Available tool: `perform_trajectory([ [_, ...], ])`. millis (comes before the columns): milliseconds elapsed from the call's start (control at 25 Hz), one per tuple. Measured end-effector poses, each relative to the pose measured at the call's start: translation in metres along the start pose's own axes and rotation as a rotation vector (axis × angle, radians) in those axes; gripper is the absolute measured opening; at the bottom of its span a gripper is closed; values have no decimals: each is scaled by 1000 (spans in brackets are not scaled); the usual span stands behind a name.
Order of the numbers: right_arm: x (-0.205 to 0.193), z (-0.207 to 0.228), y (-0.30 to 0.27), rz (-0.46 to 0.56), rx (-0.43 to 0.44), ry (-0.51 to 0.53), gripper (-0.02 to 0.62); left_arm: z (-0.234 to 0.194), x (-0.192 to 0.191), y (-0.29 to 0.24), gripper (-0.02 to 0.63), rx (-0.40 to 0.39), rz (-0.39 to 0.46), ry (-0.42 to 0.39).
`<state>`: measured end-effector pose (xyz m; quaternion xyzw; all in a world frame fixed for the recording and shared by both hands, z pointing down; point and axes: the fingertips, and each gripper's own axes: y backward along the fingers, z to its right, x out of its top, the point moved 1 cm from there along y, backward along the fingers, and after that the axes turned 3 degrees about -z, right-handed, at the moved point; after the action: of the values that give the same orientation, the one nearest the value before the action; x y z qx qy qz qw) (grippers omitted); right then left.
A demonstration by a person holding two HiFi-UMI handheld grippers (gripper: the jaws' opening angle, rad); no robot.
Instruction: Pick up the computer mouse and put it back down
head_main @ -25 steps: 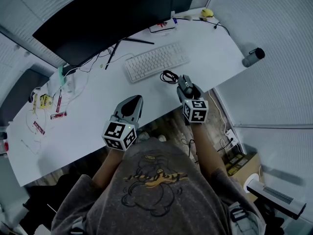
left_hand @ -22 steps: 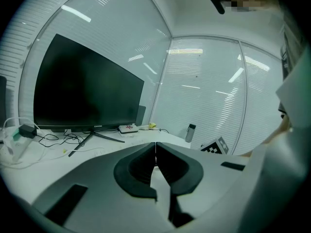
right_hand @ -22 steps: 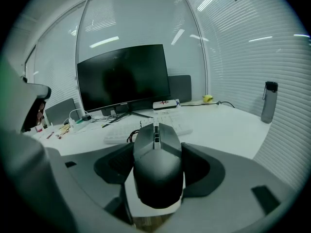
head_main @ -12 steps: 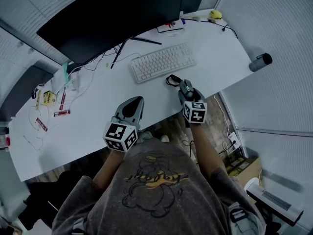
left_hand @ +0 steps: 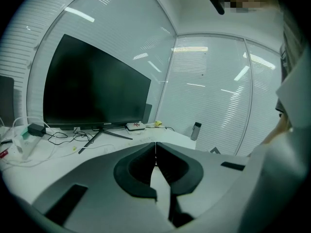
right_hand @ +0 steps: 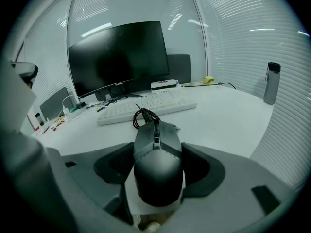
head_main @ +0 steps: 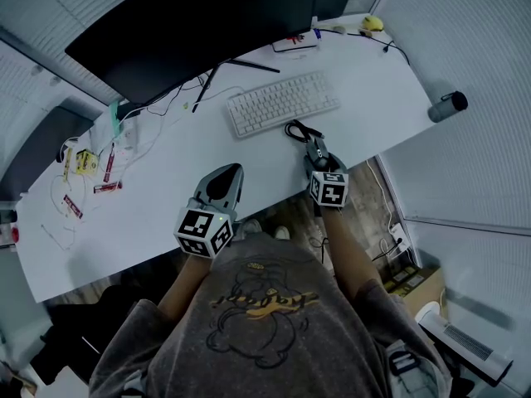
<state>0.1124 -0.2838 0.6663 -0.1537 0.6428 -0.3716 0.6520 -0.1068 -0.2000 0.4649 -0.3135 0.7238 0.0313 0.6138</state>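
The dark grey computer mouse [right_hand: 156, 159] sits between the jaws of my right gripper [right_hand: 158, 148], which is shut on its sides. In the head view the mouse [head_main: 316, 149] and the right gripper [head_main: 318, 157] are low over the white desk [head_main: 166, 193], near its front edge. Whether the mouse touches the desk I cannot tell. Its cable lies coiled [right_hand: 146, 115] just ahead of it. My left gripper [head_main: 222, 181] hovers over the front edge further left, its jaws meeting at the tips [left_hand: 155, 144] with nothing between them.
A white keyboard [head_main: 282, 103] lies beyond the mouse, with a big dark monitor [head_main: 199, 31] behind it. A grey bottle [head_main: 446, 106] stands at the desk's right end. Cables and small packets [head_main: 91, 168] lie at the left. Below the front edge is wooden floor.
My right gripper has sunk toward the desk with the mouse still in it. The left gripper has hardly moved.
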Motion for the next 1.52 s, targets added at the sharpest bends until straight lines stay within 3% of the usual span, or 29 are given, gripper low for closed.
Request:
perform_trajectory([
  [760,-5,2,-8,-3,-12,10,313,-3,-1,7,20,19,2,3],
  [920,2,0,-4,12,6,18,351,1,-1,5,20,12,5,5],
  [1200,44,-2,32,140,35,23,353,15,2,-2,20,-29,17,1],
  [1520,87,-17,110,324,111,34,322,32,9,-11,20,-84,35,-9],
])
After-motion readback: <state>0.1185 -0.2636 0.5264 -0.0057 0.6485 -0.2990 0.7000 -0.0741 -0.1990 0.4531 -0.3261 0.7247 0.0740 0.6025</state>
